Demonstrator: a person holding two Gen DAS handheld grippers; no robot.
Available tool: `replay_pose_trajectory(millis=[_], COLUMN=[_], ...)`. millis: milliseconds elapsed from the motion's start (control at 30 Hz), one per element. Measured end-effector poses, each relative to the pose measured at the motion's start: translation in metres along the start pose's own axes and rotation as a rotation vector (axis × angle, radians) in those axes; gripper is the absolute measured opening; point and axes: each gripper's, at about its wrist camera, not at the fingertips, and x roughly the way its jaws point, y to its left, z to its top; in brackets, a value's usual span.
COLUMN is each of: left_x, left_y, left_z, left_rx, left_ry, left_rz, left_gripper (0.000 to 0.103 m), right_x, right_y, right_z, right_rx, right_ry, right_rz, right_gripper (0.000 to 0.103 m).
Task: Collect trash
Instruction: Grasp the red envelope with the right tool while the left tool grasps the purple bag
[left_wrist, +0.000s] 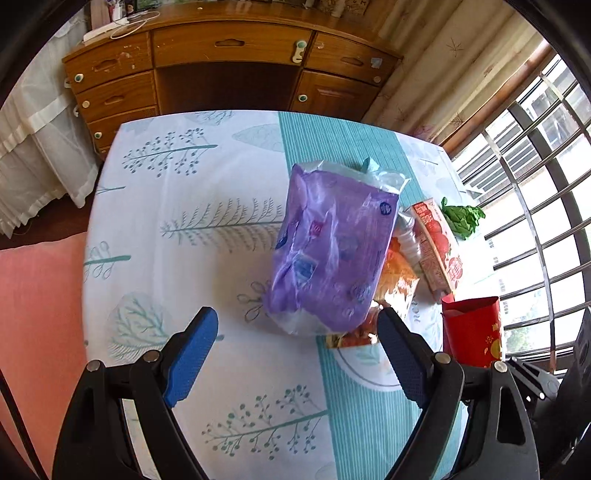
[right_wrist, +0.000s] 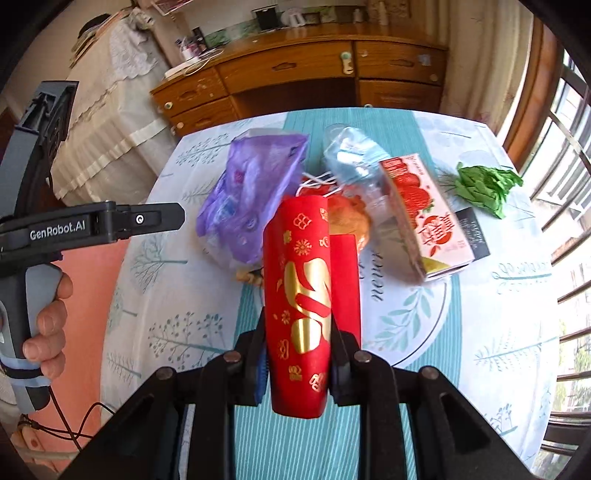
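A purple plastic bag (left_wrist: 332, 251) lies on the table with an orange wrapper (left_wrist: 397, 280), a strawberry drink carton (left_wrist: 436, 243) and green crumpled paper (left_wrist: 461, 218) beside it. My left gripper (left_wrist: 295, 332) is open and empty just in front of the purple bag. My right gripper (right_wrist: 297, 354) is shut on a red envelope (right_wrist: 304, 295) with gold print, held above the table. The right wrist view also shows the purple bag (right_wrist: 251, 192), a blue face mask (right_wrist: 354, 155), the carton (right_wrist: 421, 214) and the green paper (right_wrist: 487, 184).
The table has a white and teal leaf-print cloth (left_wrist: 184, 229). A wooden desk with drawers (left_wrist: 229, 74) stands beyond it. A barred window (left_wrist: 535, 184) is at the right. A bed with white drapes (right_wrist: 110, 122) is at the left.
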Motion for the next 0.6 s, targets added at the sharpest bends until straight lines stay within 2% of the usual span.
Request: replay_pose_trajectory(millis=[133,333,600], left_x=[0.027,0.064,0.101], left_y=[-0.009,-0.021,-0.032], left_z=[0.026,0.039,0.037], left_rx=[0.024,0.103,0.126], left_ry=[0.062,0.108,0.168], left_rz=[-0.074,-0.006,0.049], left_gripper=[0.087,0.087,0.086], right_x=[0.003,0.007,0.015], right_y=[-0.011,-0.011,-0.012], right_z=[0.005,0.004,-0.002], right_rx=[0.072,0.097,0.126], right_ry=[-0.009,-0.005,0.023], right_rz=[-0.010,-0.019,-0.020], right_gripper=[0.025,0.024,0.025])
